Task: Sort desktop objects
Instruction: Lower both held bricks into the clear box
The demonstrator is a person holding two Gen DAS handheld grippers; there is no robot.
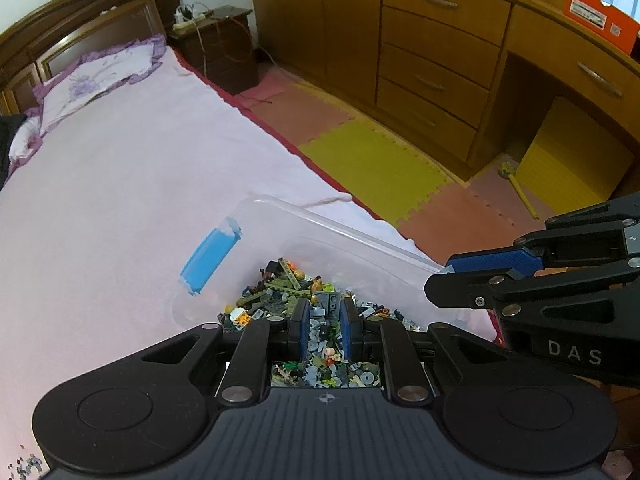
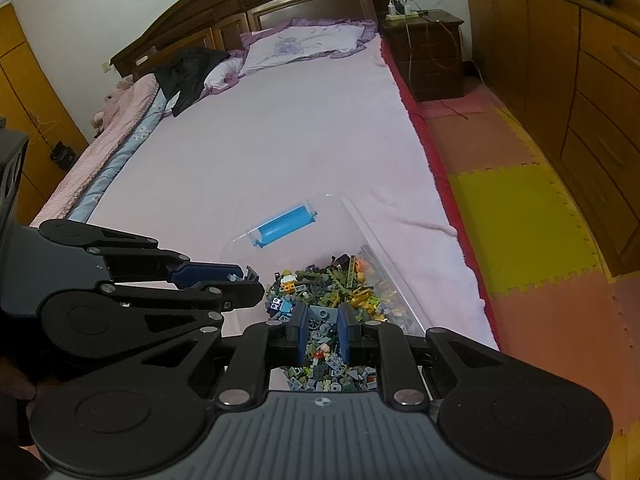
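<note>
Left wrist view first: the left tongs point(image 1: 325, 309) point steeply down into a clear tub point(image 1: 320, 216) that sits on the bed point(image 1: 140, 180), near the edge by the foam floor mats point(image 1: 372, 160). The tub's blue latch point(image 1: 210, 260) is on its far-left end. Inside is a big jumbled pile of toy bricks point(image 1: 288, 292), mostly green, grey and yellow bits, heaped toward the near end of the tub. The left tongs are clenched, and a dark grey brick point(image 1: 331, 301) sits right between the blue pads at the tips, so it looks like that's what they're pinching. The right tongs point(image 1: 444, 276) poke in from the right side, angled down toward the tub's right rim, with jaws pulled together and a tiny pale bit showing at the very tip. Can't make out what that bit is from here.

Right wrist view: same tub, seen from the other hand. The right tongs also tilt down over the near part of the brick pile, tips just above it. They're clenched too, with a blue-grey brick point(image 2: 322, 314) wedged between the pads. The left tongs come in from the left, slanting down, and their tip hangs over the tub's left side, just beside the pile. A small dark piece sticks out past their pads. The rest of the bed behind the tub is flat pink sheet with a pillow point(image 2: 308, 40) up at the headboard.
</note>
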